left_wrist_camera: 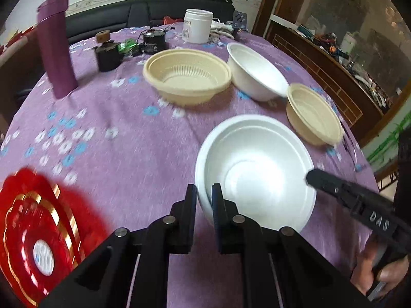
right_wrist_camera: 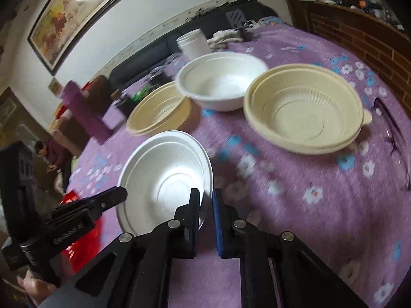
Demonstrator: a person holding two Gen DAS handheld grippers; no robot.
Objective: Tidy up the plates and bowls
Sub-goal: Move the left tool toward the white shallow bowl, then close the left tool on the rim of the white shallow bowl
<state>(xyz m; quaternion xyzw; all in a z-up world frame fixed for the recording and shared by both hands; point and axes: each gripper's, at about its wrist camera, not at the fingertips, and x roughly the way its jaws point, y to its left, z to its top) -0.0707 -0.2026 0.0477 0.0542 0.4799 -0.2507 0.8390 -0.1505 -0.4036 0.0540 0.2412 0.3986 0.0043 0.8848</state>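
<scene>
A shallow white bowl [left_wrist_camera: 257,174] [right_wrist_camera: 167,177] sits nearest on the purple flowered tablecloth. My left gripper [left_wrist_camera: 204,192] [right_wrist_camera: 122,193] is shut on its left rim, one finger inside and one outside. On the opposite rim my right gripper [right_wrist_camera: 206,195] [left_wrist_camera: 312,177] is shut the same way. Behind it stand a wide beige bowl [left_wrist_camera: 187,77] [right_wrist_camera: 159,110], a deeper white bowl [left_wrist_camera: 257,71] [right_wrist_camera: 221,82] and a second beige bowl [left_wrist_camera: 313,114] [right_wrist_camera: 305,107]. A red and gold plate [left_wrist_camera: 38,231] lies at the near left edge.
A tall purple tumbler [left_wrist_camera: 56,46], small dark gadgets [left_wrist_camera: 108,54] and a white jar [left_wrist_camera: 197,25] stand along the far side. A wooden cabinet [left_wrist_camera: 334,77] flanks the table on the right. In the right wrist view a person [right_wrist_camera: 54,154] crouches in the background at left.
</scene>
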